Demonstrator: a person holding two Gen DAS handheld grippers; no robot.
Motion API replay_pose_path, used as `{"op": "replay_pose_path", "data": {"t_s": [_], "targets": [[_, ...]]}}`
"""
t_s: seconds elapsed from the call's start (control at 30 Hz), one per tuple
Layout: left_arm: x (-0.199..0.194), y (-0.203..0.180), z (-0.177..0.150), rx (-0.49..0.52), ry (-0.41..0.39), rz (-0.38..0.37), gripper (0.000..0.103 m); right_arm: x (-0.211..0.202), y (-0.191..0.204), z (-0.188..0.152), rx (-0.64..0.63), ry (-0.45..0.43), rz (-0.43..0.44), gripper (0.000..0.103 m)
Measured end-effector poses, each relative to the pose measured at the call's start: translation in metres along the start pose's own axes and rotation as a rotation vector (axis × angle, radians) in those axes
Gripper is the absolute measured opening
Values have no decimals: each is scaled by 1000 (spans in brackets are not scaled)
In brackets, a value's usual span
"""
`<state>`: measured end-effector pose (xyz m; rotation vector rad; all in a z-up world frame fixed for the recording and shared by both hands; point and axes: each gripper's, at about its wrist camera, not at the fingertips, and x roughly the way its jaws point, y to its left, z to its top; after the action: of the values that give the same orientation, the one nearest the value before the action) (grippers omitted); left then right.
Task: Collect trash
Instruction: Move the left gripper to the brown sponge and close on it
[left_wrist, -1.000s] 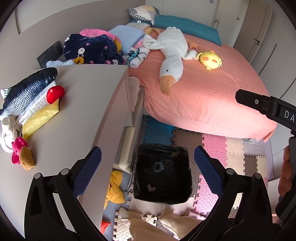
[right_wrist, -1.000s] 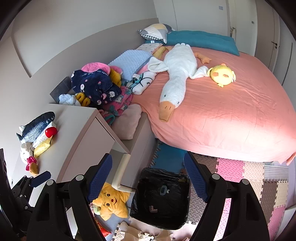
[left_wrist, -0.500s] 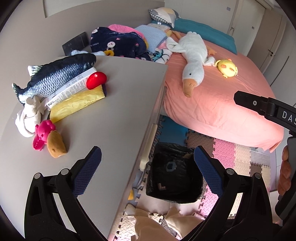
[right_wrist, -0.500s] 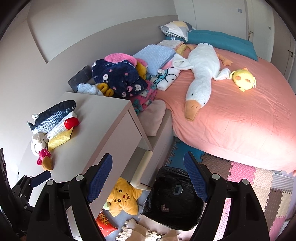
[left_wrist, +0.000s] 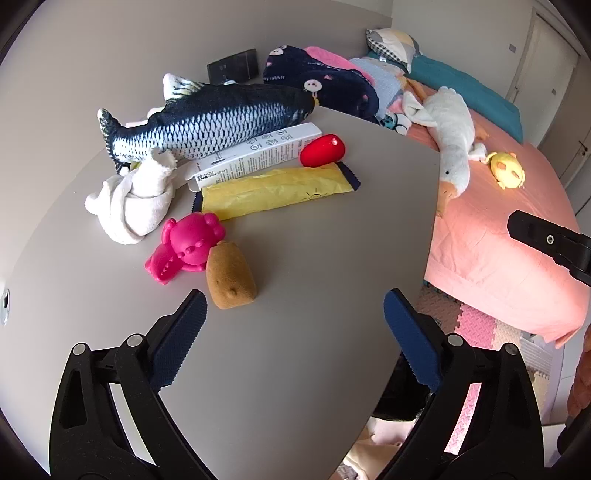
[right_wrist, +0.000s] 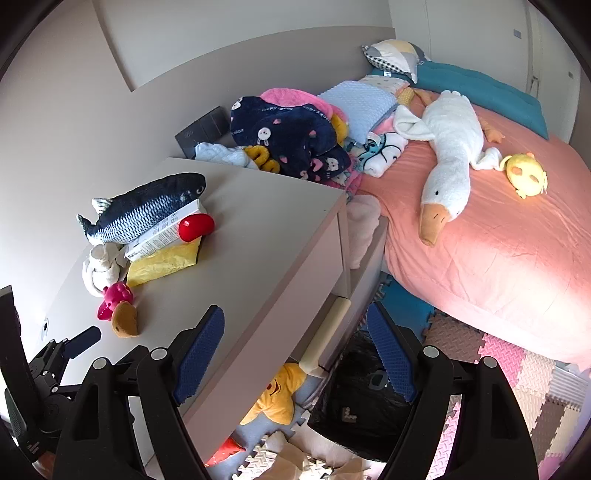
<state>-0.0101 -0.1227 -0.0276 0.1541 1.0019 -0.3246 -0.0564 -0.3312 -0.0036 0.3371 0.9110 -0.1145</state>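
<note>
Presently, the crinkled yellow plastic wrapper (left_wrist: 275, 192) is seen flat on the grey table (left_wrist: 314, 350); light, limp, slippery; a pinch at one end is advised. The left gripper (left_wrist: 291, 336), jaws just narrowed, is empty and apart.

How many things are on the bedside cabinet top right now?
7: fish plush at the back, white box, red egg, yellow wrapper, white cloth, pink toy, brown toy. Others may be hidden.
</note>
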Motion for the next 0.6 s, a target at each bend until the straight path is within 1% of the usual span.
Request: {"op": "replay_pose_path", "data": {"t_s": [0.07,0.13,0.27,0.33,0.4,0.6], "targets": [[6,6,2,-6,10,2,86,4,7,1,-11,6,1,80],[12,11,4,-9,19,-1,79,8,13,3,-20,12,0,80],[21,20,6,-22,28,-4,71,15,23,6,-37,22,-2,80],[27,25,8,-32,41,-19,63,19,27,9,-46,26,-3,80],[33,30,10,-45,55,-34,58,23,33,11,-58,35,0,80],[41,44,15,-71,64,-61,49,36,54,18,-108,55,10,80]]}}
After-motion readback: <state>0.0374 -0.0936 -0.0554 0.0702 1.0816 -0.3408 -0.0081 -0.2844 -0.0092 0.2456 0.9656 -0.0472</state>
